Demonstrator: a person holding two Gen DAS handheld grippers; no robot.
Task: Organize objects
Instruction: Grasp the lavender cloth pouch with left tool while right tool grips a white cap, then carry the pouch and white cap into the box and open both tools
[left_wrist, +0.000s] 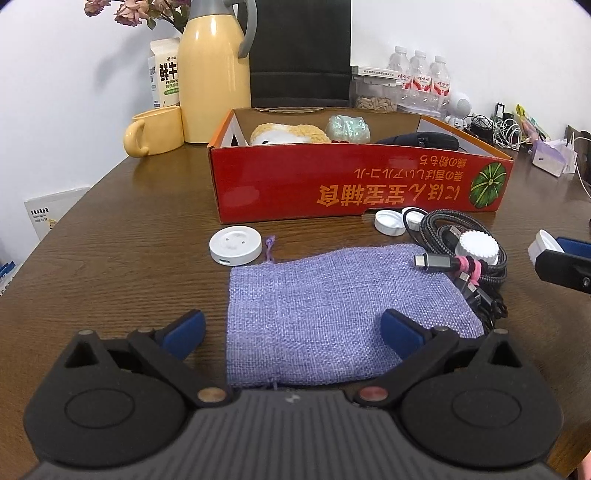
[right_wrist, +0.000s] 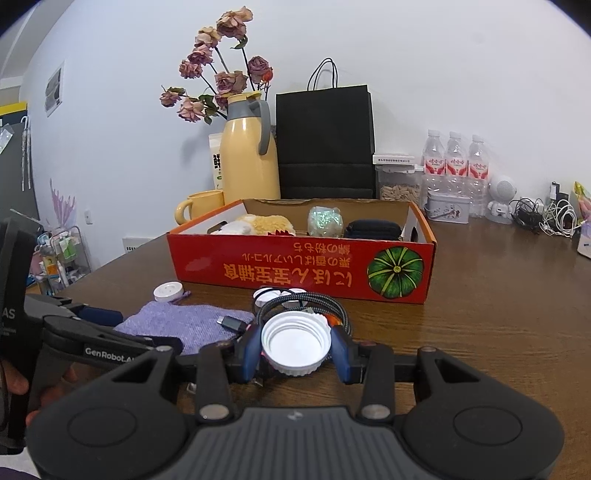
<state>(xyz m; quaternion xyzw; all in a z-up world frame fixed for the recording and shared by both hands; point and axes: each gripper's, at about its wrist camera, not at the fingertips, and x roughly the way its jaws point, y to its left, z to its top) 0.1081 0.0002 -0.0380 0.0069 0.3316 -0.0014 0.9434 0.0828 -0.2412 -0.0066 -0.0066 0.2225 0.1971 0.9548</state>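
A red cardboard box (left_wrist: 332, 184) stands open on the brown table, also in the right wrist view (right_wrist: 295, 264), holding a plush toy (left_wrist: 288, 134), a pale green bundle (left_wrist: 347, 127) and a black pouch (left_wrist: 421, 140). A purple cloth bag (left_wrist: 325, 314) lies flat before it. My left gripper (left_wrist: 293, 330) is open, its fingers straddling the bag's near end. My right gripper (right_wrist: 295, 349) is shut on a white bottle cap (right_wrist: 295, 341), held above a coiled braided cable (left_wrist: 465, 251). A white round charger puck (left_wrist: 235, 245) and more white caps (left_wrist: 389, 221) lie near the box.
A yellow jug (left_wrist: 214, 74), yellow mug (left_wrist: 155, 131), milk carton (left_wrist: 164, 74) and black paper bag (right_wrist: 325, 144) stand behind the box. Water bottles (right_wrist: 456, 162), a jar, a tin (right_wrist: 448, 206) and tangled chargers (right_wrist: 546, 216) line the back right.
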